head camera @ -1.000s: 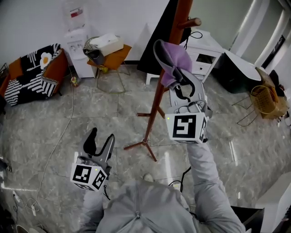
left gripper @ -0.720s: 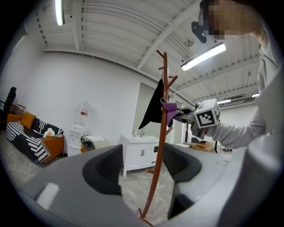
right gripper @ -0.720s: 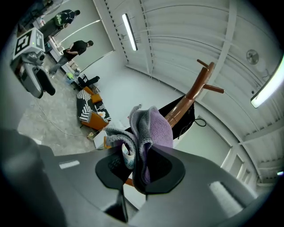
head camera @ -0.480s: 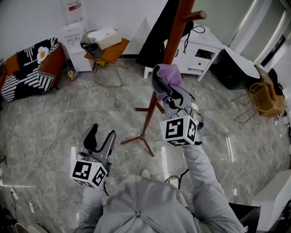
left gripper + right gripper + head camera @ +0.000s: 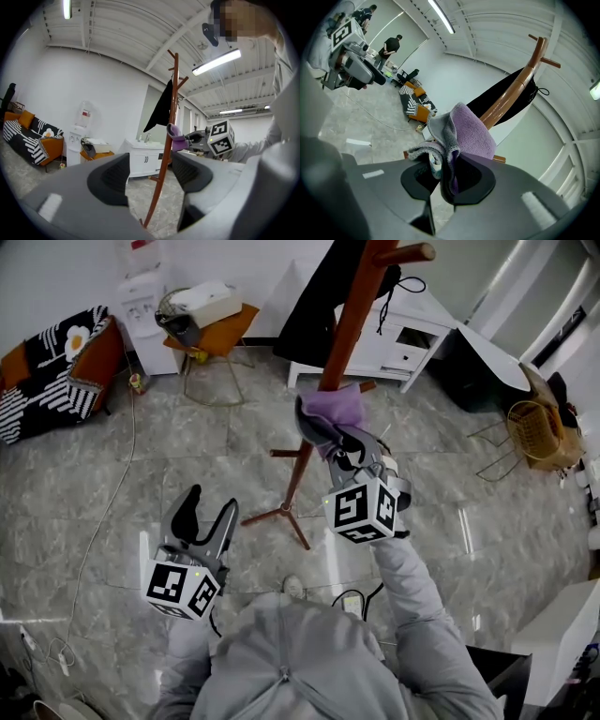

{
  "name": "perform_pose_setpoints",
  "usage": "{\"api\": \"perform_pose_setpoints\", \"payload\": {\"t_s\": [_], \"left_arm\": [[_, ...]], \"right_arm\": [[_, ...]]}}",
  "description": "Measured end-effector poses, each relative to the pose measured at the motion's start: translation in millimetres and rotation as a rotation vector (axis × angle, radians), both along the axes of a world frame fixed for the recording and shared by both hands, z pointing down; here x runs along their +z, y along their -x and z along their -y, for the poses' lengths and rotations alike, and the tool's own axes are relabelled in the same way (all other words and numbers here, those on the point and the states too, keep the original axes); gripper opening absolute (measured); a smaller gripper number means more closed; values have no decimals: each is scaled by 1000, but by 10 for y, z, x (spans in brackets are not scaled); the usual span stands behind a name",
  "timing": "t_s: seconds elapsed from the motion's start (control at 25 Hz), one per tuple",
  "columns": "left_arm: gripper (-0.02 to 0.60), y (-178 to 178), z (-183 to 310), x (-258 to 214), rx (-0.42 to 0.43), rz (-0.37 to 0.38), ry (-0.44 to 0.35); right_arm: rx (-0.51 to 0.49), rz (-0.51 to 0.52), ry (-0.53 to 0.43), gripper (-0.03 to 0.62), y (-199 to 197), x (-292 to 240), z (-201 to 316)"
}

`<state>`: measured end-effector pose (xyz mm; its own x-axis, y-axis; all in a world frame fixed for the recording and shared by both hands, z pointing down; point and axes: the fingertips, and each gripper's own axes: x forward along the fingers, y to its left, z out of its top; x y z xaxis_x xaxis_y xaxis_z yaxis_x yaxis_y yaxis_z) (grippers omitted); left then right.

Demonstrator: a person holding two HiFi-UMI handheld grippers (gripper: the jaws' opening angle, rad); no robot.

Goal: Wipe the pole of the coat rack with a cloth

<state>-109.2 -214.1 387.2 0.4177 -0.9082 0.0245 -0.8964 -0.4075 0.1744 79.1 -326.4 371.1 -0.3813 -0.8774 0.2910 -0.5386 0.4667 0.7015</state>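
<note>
Head view: nearest me, below and left of the reddish-brown wooden pole of the coat rack [image 5: 342, 329], my left gripper [image 5: 208, 508] hangs idle. Its own view shows the jaws spread with nothing between them, only the pole seen far off through the gap.

Farther out, my right gripper [image 5: 328, 432] is clenched on the purple-and-grey folded terry cloth [image 5: 336, 407]; the right gripper view shows the fabric pinched between the pads and bunched against the pole about midway up. Behind the pole, a black coat [image 5: 314, 306] hangs from the upper pegs.

I judge the wipe well under way. The stretch from the cloth down to the tripod feet looks left to do.

Against a second ago, the cloth has slid down the pole, away from the upper peg; my left gripper has barely moved.
</note>
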Motion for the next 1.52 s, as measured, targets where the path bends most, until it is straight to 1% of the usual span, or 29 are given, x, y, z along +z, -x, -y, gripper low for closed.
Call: {"api": "perform_pose_setpoints", "payload": {"t_s": [0.2, 0.32, 0.52, 0.72, 0.84, 0.96, 1.2, 1.4, 1.52], "left_arm": [[308, -55, 13, 48, 15, -8, 10], [308, -72, 21, 80, 21, -11, 15], [308, -60, 53, 84, 22, -20, 15], [308, -59, 65, 93, 27, -20, 16], [308, -65, 68, 101, 36, -20, 18], [308, -81, 83, 107, 48, -20, 16], [308, -166, 114, 101, 86, -24, 19], [308, -235, 153, 109, 116, -24, 18], [308, -248, 159, 98, 124, -22, 17]], "right_arm": [[-22, -8, 104, 57, 17, 148, -104], [-33, -15, 139, 57, 42, 218, -163], [-36, -9, 162, 57, 55, 254, -185], [-34, 3, 158, 57, 52, 212, -234], [-33, 31, 147, 57, 40, 122, -321], [-29, 89, 138, 57, -22, 8, -443], [2, 243, 122, 57, -267, -343, -650], [44, 365, 99, 57, -504, -560, -703], [41, 485, 103, 57, -602, -730, -667]]}}
